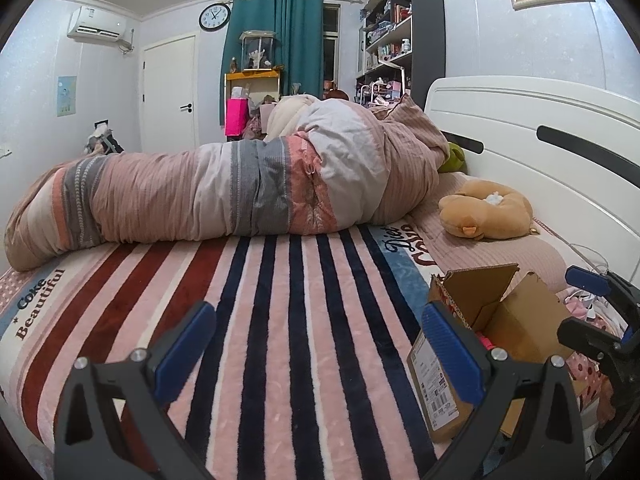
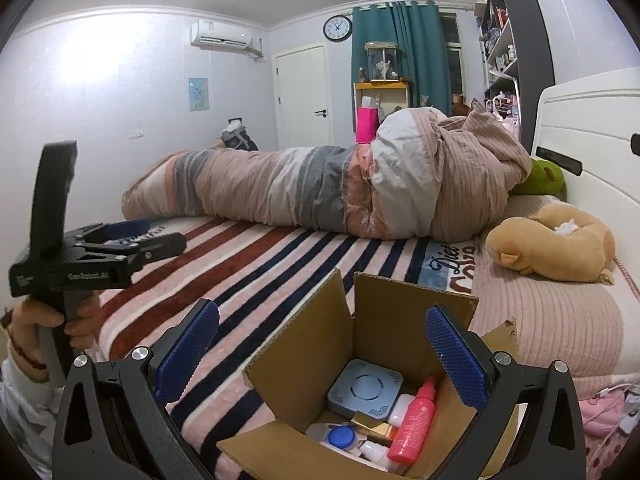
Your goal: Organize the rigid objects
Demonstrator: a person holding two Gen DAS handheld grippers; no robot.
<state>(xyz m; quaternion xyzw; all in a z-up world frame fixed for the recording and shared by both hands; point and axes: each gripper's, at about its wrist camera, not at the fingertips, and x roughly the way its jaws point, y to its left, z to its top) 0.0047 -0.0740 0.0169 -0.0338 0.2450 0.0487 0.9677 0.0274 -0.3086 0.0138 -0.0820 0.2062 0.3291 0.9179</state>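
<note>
Up close, showed the right tongs (image 2: 322, 312) spread wide and gripping nothing, poised over an open cardboard box (image 2: 384, 320) at the near right of a bed. Rested on a striped blanket (image 1: 280, 320), flaps up.

Inside the box, held the sorted items: a blue-grey square device (image 2: 364, 394) with a round vent pattern, a pink spray bottle (image 2: 414, 424) leaning just to its right, a blue-capped round case (image 2: 340, 438) nearer, a small white bottle (image 2: 374, 450) beside that, and a gold-coloured piece (image 2: 376, 430) too hidden to identify.

To the left of the box, showed the left tongs (image 1: 320, 312) likewise parted and empty above the bare stripes, gripped at the handle by the left hand (image 2: 36, 320).

Farther back, lay a rolled pink and grey duvet (image 1: 240, 192) across the bed. At the far right, near the white headboard (image 1: 520, 120), lay a tan plush toy (image 1: 484, 212), well apart from the box.
</note>
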